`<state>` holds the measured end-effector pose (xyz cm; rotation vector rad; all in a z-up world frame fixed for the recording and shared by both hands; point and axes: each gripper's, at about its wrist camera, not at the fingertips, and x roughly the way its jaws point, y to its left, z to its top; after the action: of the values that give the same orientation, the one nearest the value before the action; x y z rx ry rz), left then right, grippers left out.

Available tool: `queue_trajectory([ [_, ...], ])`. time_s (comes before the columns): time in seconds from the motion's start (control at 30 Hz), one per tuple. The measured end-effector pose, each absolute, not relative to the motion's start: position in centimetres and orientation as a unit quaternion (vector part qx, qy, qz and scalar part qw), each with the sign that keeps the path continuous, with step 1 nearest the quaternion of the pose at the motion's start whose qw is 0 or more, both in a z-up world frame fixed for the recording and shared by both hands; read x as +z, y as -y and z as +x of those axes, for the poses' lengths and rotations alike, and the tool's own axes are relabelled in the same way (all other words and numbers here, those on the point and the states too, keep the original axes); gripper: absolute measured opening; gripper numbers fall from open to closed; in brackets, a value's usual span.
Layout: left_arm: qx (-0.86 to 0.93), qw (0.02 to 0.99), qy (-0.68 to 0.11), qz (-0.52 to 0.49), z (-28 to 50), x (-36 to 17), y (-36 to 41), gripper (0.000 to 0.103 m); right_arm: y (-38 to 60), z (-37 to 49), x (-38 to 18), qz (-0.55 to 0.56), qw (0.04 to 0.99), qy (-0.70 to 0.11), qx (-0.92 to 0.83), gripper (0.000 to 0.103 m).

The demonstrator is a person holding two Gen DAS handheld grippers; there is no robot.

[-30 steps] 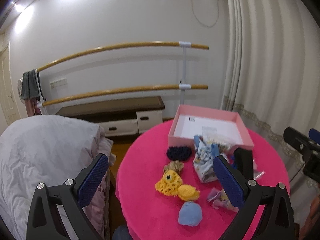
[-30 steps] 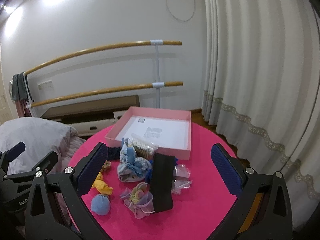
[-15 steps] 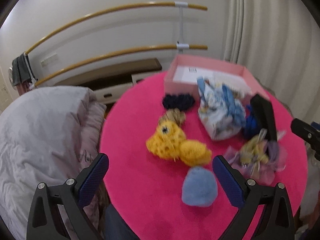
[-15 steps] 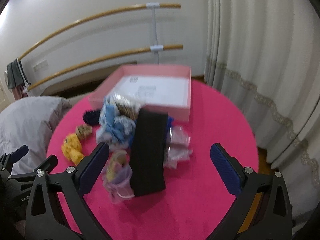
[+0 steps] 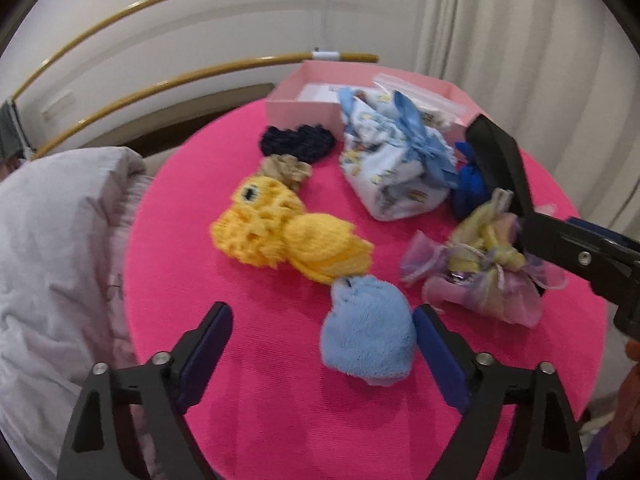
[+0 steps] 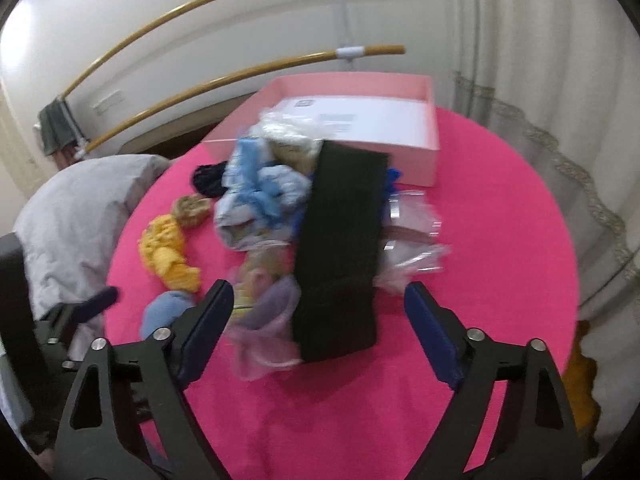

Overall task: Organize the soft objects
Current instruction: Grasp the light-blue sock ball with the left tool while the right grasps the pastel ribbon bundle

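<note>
1. Left gripper (image 5: 322, 354): your jaws stand wide apart and hold nothing; the blue plush pouch (image 5: 367, 338) lies between them, close against the finger at 3 o'clock.
2. Right gripper (image 6: 318, 326): jaws wide apart and empty, with the near end of the black band (image 6: 340, 254) and the sheer lilac bag (image 6: 264, 322) between the tips.
3. Left view only: the yellow crochet toy (image 5: 280, 236) shows in full at 11 o'clock of the pouch, with the tan scrunchie (image 5: 286, 170) and navy scrunchie (image 5: 298, 142) beyond it.
4. Right view only: the pink box (image 6: 428, 160) shows its white floor at 12 o'clock, and clear plastic bags (image 6: 412, 236) lie at 3 o'clock of the band.
5. Both views: the printed blue cloth bundle (image 5: 394, 168) sits just before the box on the pink table (image 5: 280, 420).
</note>
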<state>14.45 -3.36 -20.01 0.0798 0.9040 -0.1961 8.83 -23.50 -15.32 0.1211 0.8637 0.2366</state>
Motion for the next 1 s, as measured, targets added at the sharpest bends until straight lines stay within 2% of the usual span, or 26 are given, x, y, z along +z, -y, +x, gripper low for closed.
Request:
queue_trajectory([
  [0.1, -0.114, 0.887, -0.447, 0.032, 14.6, -20.8, 3.6, 0.068, 22.6, 9.1, -15.5, 0.058, 0.892, -0.425, 0.143, 0.075],
  [0.17, -0.131, 0.878, -0.461, 0.02, 14.8, -21.4, 3.6, 0.052, 22.1, 9.2, -15.8, 0.064, 0.884, -0.433, 0.163, 0.062],
  [0.2, -0.132, 0.877, -0.462, 0.019, 14.9, -21.6, 3.6, 0.052, 21.8, 9.3, -16.0, 0.062, 0.881, -0.437, 0.168, 0.06],
  [0.27, -0.137, 0.879, -0.457, 0.021, 14.8, -21.7, 3.5, 0.042, 21.5, 9.5, -16.4, 0.06, 0.877, -0.443, 0.177, 0.051],
  [0.37, -0.142, 0.878, -0.457, 0.018, 14.7, -21.8, 3.4, 0.034, 21.1, 10.1, -17.1, 0.064, 0.867, -0.456, 0.188, 0.04],
  [0.6, -0.144, 0.875, -0.461, 0.011, 14.3, -21.1, 3.2, 0.033, 20.1, 10.4, -17.3, 0.044, 0.865, -0.461, 0.191, 0.031],
  [0.63, -0.144, 0.875, -0.462, 0.01, 14.2, -20.9, 3.3, 0.033, 20.2, 10.1, -16.9, 0.047, 0.868, -0.454, 0.193, 0.028],
  [0.7, -0.142, 0.875, -0.463, 0.01, 14.0, -20.8, 3.3, 0.033, 20.4, 9.4, -15.8, 0.041, 0.877, -0.439, 0.19, 0.029],
  [0.77, -0.14, 0.875, -0.464, 0.011, 13.8, -20.7, 3.3, 0.033, 20.5, 8.8, -15.1, 0.032, 0.881, -0.432, 0.19, 0.039],
  [0.83, -0.138, 0.875, -0.463, 0.013, 13.6, -20.6, 3.2, 0.033, 20.6, 8.4, -14.9, 0.038, 0.881, -0.429, 0.197, 0.044],
  [1.0, -0.132, 0.876, -0.463, 0.019, 13.3, -20.5, 2.9, 0.033, 19.8, 9.0, -15.7, 0.041, 0.869, -0.441, 0.219, 0.041],
])
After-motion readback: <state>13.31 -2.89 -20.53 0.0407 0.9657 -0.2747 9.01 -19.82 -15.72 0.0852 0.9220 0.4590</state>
